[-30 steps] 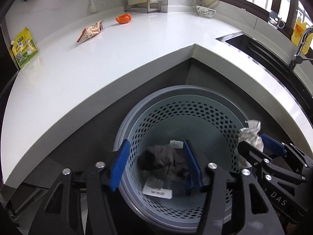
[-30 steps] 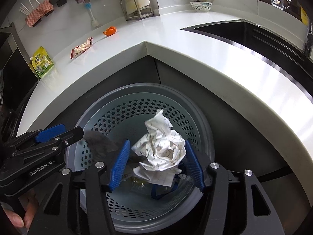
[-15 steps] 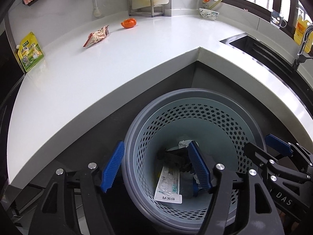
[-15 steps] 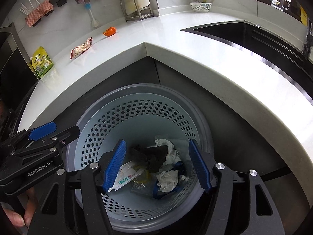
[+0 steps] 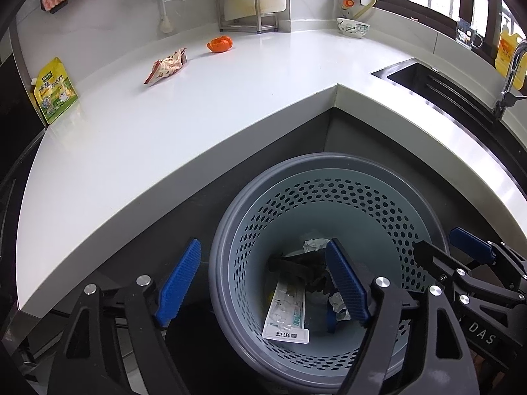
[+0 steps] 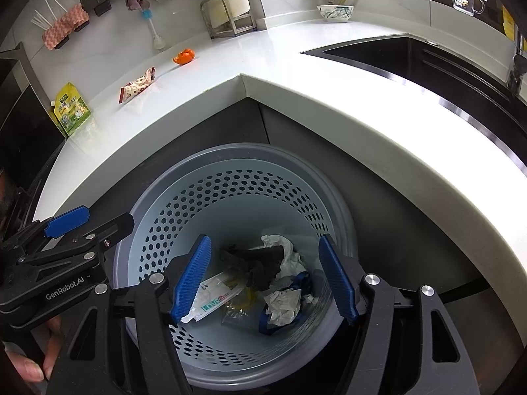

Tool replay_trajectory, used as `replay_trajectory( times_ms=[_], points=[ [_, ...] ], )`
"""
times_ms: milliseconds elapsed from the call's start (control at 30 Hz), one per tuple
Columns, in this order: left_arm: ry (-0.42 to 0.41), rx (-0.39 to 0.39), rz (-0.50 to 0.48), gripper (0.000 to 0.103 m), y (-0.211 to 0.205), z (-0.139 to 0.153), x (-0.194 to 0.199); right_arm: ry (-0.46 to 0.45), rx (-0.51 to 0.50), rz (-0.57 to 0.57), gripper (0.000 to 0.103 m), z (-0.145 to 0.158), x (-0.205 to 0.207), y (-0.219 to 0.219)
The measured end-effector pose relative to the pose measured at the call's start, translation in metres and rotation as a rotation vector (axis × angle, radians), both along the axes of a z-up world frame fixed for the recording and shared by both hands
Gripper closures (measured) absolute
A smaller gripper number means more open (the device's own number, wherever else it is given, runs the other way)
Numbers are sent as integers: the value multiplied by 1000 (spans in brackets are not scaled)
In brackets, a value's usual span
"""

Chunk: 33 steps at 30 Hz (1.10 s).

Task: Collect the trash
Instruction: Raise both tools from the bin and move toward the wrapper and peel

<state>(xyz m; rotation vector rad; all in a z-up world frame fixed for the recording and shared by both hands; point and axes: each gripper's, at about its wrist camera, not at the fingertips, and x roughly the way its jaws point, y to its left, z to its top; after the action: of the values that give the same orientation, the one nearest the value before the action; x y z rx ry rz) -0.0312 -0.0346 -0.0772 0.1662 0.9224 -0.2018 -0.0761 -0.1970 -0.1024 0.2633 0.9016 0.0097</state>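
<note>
A drop-off step is judged to be ending. The left hand-held gripper (image 5: 263,279) is held over the perforated bin (image 5: 329,177), its jaws opening with nothing gripped; the right hand-held gripper (image 6: 266,278) is spread wide and empty too. Crumpled paper (image 6: 283,302) and a dark wad (image 6: 260,263) lie on the bin floor. On the bench (image 5: 230,98) a snack wrapper (image 5: 166,69) and orange peel (image 5: 219,43) remain; a reach there is called for next.
</note>
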Motion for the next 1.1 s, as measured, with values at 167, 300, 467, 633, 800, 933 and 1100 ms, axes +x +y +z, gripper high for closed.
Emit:
replay_trajectory(
  times_ms=[167,300,467,633,800,933,1100],
  points=[
    [-9,-1,13,21,2,2,1,-6,-2,-1,37,2,-1,0],
    [-19,-1,17,20,2,5,1,-20,-3,-6,37,5,-1,-2],
    [-33,-14,24,18,6,12,2,-21,-6,-10,37,8,2,-3],
    [-35,-22,23,18,8,16,6,-35,-7,-20,37,14,2,-5],
    [-48,-24,26,18,10,21,8,-41,1,-29,37,14,4,-8],
    [-52,-23,27,18,10,24,8,-54,11,-30,37,16,7,-10],
    [-59,-18,39,18,13,28,9,-66,17,-19,37,19,12,-7]
  ],
)
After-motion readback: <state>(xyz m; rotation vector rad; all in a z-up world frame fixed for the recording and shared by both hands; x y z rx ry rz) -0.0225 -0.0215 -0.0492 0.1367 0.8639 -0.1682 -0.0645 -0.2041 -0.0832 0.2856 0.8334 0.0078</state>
